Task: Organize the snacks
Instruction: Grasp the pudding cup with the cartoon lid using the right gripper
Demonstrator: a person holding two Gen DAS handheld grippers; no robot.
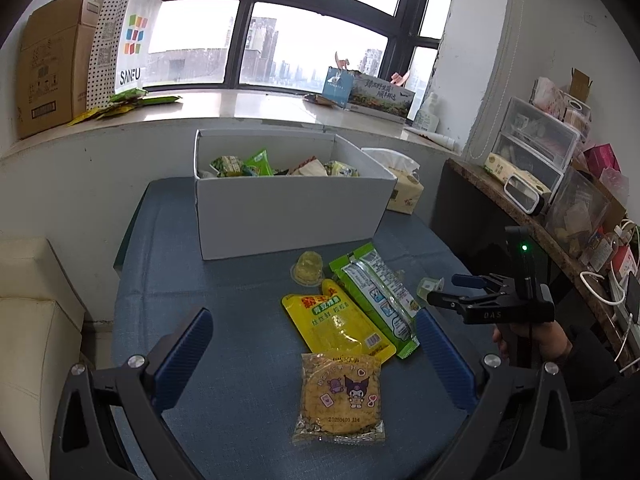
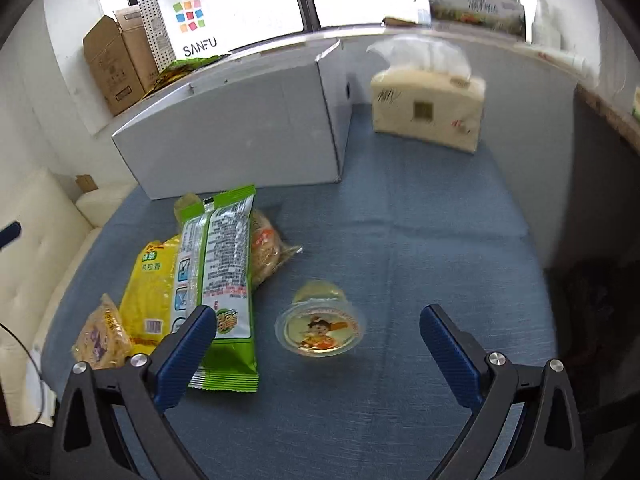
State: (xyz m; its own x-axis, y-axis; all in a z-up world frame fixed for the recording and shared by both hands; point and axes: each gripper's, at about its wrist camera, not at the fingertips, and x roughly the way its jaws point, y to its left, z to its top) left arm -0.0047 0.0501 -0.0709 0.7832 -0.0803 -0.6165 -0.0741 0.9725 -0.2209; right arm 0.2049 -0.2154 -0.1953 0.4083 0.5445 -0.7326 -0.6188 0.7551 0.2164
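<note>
left wrist view: white box (image 1: 288,208) holds snack packets (image 1: 256,165); both tongs (image 1: 314,354) (image 2: 316,344) spread, empty.

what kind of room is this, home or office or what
Probably a lived-in room in a high-rise flat: a big window looks onto city towers, a cream sofa sits beside the blue-clothed table, and shopping bags and cartons crowd the sill.

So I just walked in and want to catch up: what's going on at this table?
A person holding two grippers is sorting snacks into the white box, which already holds several. Both the left gripper and right gripper are open and empty. The left faces a cookie packet; the right faces a jelly cup.
</note>
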